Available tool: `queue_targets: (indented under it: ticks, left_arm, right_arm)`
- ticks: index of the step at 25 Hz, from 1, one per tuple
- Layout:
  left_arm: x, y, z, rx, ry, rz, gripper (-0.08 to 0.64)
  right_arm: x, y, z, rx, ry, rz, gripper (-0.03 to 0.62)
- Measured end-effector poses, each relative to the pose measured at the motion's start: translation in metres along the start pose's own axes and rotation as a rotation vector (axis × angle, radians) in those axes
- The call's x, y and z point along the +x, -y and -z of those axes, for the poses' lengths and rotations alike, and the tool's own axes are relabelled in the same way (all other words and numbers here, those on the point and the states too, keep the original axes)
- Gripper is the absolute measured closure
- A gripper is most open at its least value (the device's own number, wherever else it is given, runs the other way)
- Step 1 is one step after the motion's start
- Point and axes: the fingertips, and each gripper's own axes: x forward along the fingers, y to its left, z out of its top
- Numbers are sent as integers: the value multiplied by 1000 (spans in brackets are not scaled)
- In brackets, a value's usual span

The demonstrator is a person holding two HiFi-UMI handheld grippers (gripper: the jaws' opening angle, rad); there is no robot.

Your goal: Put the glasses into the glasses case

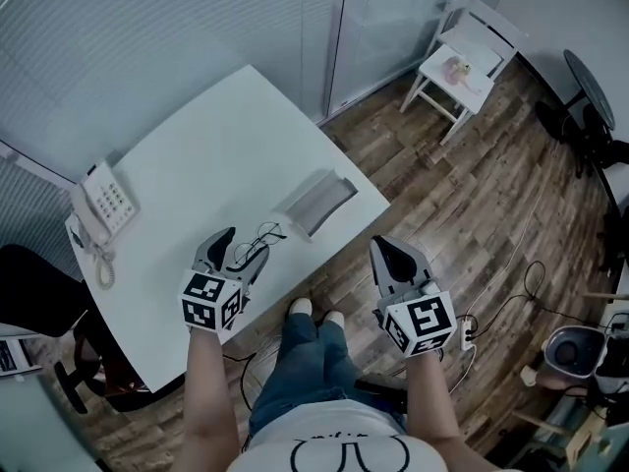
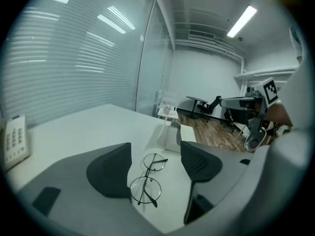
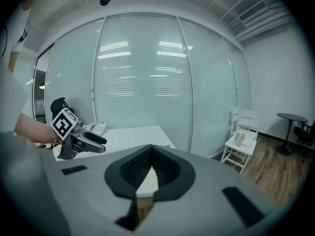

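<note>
Thin round-rimmed glasses (image 1: 265, 235) lie folded on the white table (image 1: 197, 175) near its front edge. In the left gripper view the glasses (image 2: 146, 179) lie on the tabletop between my wide-open jaws, and neither pad touches them. My left gripper (image 1: 246, 244) hovers just behind them. The grey glasses case (image 1: 316, 202) lies open at the table's right corner, beyond the glasses (image 2: 169, 136). My right gripper (image 1: 385, 248) is off the table's edge over the floor, with its jaws shut on nothing (image 3: 151, 154).
A white desk phone (image 1: 102, 207) sits at the table's left edge. A white chair (image 1: 462, 57) stands far right on the wooden floor. A dark office chair (image 1: 39, 293) is by the table's left side. The person's legs (image 1: 310, 347) stand between the grippers.
</note>
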Motion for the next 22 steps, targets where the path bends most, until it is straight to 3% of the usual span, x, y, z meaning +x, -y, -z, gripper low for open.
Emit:
queue_targets:
  ticks: [4, 8, 11, 16, 20, 22]
  left_arm:
    - [22, -2, 30, 6, -100, 68, 251]
    - [38, -12, 43, 0, -152, 103, 365]
    - [44, -15, 50, 16, -197, 118, 391]
    - [51, -15, 67, 93, -278, 111, 453]
    - [51, -16, 66, 91, -285, 99, 535]
    - [49, -15, 66, 95, -298, 99, 537]
  right_arm:
    - [10, -7, 27, 8, -66, -16, 580]
    - [25, -12, 38, -1, -97, -36, 580]
    - [31, -15, 40, -19, -109, -50, 580]
    - [34, -17, 37, -49, -113, -59, 580]
    - [34, -12, 32, -63, -111, -51, 580]
    - [34, -9, 27, -67, -109, -45, 580]
